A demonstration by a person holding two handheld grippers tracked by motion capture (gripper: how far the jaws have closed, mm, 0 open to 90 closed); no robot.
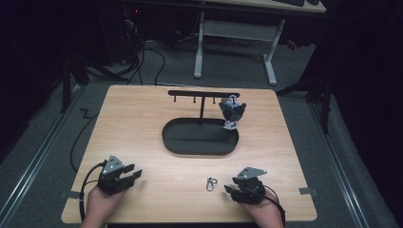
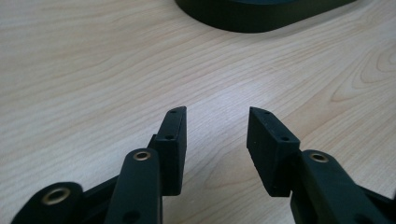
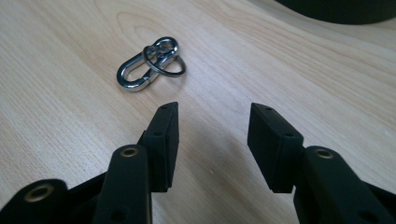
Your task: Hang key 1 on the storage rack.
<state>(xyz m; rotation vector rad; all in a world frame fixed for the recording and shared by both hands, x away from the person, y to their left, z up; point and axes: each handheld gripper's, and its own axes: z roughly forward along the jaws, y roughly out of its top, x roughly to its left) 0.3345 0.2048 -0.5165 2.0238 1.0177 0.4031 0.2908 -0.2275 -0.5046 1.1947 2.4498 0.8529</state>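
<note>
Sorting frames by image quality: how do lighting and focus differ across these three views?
High view: table lit, surroundings dark, picture soft. Right gripper view: key ring sharp with bright glints, soft shadow under the jaws. Left gripper view: wood grain crisp, black tray blurred.

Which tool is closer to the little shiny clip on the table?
The right tool. The shiny clip lies on the table just beside its open jaws, not touching. The left tool, also open, is much farther away across the wood.
</note>
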